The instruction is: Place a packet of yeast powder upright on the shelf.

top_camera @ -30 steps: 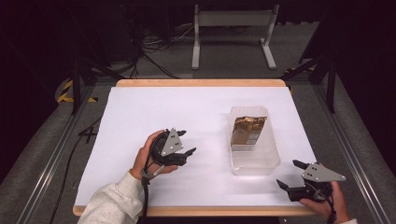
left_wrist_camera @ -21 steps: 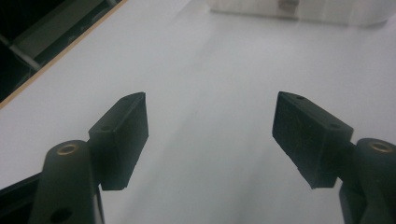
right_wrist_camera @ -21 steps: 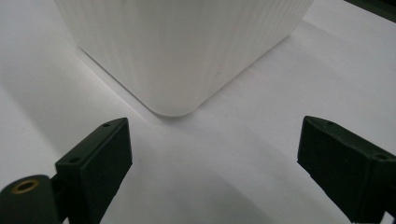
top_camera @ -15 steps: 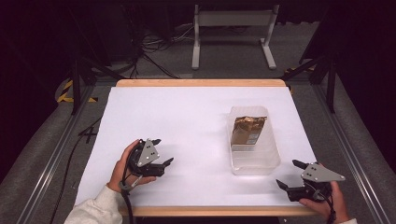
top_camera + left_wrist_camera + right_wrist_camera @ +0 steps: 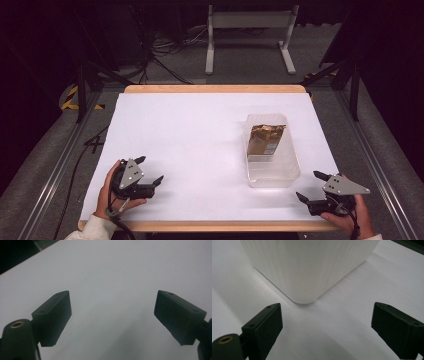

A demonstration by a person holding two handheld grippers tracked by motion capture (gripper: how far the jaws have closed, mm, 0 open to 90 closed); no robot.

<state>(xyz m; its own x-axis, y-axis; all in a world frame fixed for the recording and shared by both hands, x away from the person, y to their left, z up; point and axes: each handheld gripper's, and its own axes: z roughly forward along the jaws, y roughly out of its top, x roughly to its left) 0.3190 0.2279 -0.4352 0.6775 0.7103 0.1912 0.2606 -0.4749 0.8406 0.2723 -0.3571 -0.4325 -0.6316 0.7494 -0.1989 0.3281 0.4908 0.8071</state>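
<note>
A clear plastic container (image 5: 272, 167) stands right of the table's middle, with a brown and gold packet (image 5: 265, 138) lying in its far half. My left gripper (image 5: 151, 169) rests low over the white table top (image 5: 190, 130) near the front left, well away from the container. Its jaws have just been opening and stand wide with nothing between them, as the left gripper view (image 5: 113, 292) confirms. My right gripper (image 5: 307, 185) sits at the front right, open and empty, just off the container's near corner (image 5: 307, 270); in the right gripper view (image 5: 327, 305) its jaws point at that corner.
The table has a wooden rim (image 5: 215, 88) at the back. Dark floor, cables and a metal stand (image 5: 250, 35) lie beyond. Rails (image 5: 55, 165) run along both sides of the table.
The left hand has moved left and toward the front edge, away from the container, and its jaws now stand wider. The right hand and the container have stayed put.
</note>
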